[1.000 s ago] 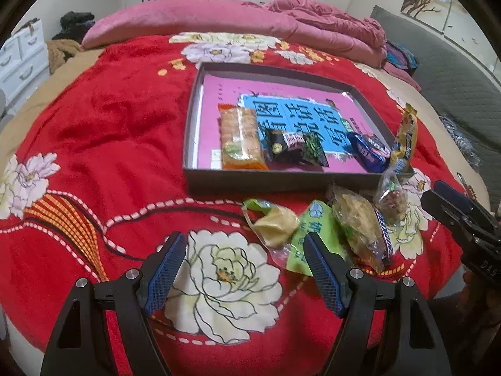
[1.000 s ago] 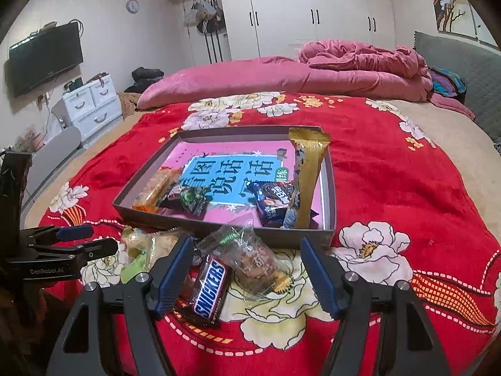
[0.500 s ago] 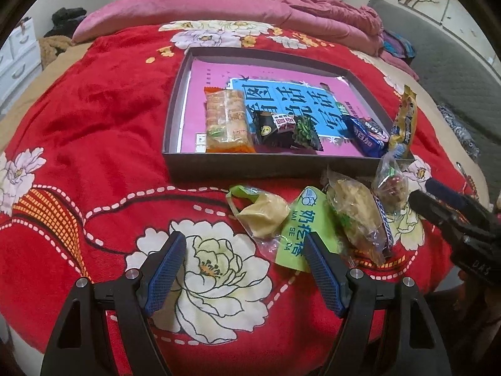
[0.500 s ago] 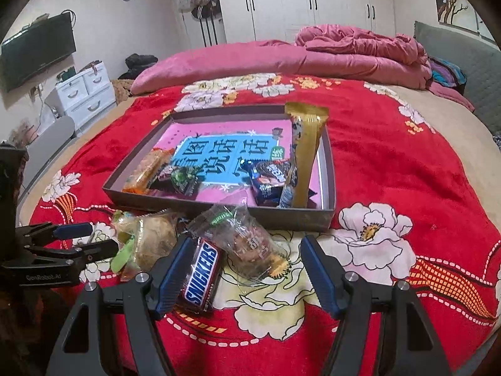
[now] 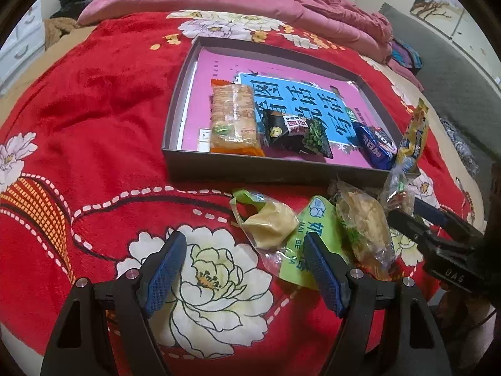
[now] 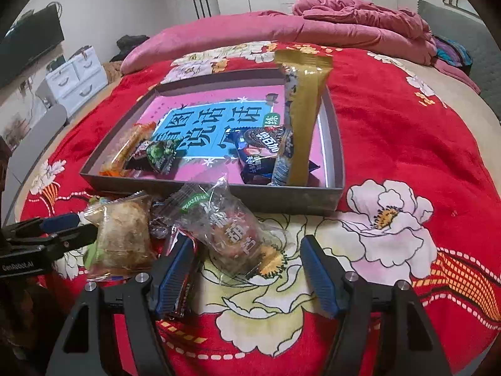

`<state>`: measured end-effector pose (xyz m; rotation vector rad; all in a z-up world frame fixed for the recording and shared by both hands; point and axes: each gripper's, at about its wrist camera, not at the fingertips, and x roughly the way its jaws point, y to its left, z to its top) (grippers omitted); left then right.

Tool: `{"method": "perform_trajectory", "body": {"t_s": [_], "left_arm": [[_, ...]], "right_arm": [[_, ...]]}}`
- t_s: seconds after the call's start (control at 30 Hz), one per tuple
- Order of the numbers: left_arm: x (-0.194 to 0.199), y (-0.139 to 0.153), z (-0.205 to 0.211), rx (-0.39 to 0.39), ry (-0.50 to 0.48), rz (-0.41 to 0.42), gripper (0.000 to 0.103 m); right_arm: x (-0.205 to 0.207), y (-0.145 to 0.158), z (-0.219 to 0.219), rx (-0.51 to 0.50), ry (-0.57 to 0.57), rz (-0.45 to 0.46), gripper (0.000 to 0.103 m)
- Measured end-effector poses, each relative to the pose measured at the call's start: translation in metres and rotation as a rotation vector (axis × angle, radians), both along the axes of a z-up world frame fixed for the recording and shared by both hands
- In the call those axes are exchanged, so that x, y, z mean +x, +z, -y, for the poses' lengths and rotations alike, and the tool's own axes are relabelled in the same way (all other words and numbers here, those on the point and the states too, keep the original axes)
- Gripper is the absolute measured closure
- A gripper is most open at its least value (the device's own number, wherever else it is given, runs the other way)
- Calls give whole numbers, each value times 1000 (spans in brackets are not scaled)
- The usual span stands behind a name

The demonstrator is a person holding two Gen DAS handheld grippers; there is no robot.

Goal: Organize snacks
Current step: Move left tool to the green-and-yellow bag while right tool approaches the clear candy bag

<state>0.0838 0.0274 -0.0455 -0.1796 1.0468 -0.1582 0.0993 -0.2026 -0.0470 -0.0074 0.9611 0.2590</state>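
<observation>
A grey box [image 5: 250, 169] with a pink and blue lining sits on the red bed and holds a cracker pack [image 5: 233, 119], a black and green pack [image 5: 296, 133], a blue cookie pack [image 5: 374, 145] and a gold bar [image 6: 302, 116] leaning on its rim. Loose snacks lie in front of the box: a yellow pastry bag [image 5: 267, 222], a green packet [image 5: 310, 235], a brown pastry bag [image 6: 120, 235] and a clear nut bag [image 6: 233, 232]. My left gripper [image 5: 244, 271] is open, just left of the green packet. My right gripper [image 6: 247, 272] is open, low over the clear nut bag.
The box also shows in the right wrist view [image 6: 281, 195]. A pink quilt [image 6: 281, 28] lies at the far end of the bed. White drawers [image 6: 76, 78] and a TV [image 6: 29, 47] stand left of the bed. A grey headboard [image 5: 454, 72] runs along the right.
Both grippers have moved forward and down toward the loose snacks in front of the box. My right gripper's left finger now covers the Snickers bar. Both stay open.
</observation>
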Motion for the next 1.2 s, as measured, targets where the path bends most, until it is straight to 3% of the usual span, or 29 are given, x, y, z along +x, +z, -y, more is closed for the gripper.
{"method": "perform_trajectory", "body": {"t_s": [0.6, 0.87, 1.0, 1.2], "left_arm": [[11, -7, 0, -37, 25, -11, 25], [15, -8, 1, -50, 29, -13, 25], [16, -9, 2, -56, 26, -14, 25], [17, -10, 6, -84, 4, -25, 38]], "right_arm": [[16, -7, -5, 18, 28, -6, 33], [14, -4, -11, 35, 68, 5, 50], [12, -2, -15, 19, 76, 19, 53], [12, -2, -13, 28, 70, 17, 53]]}}
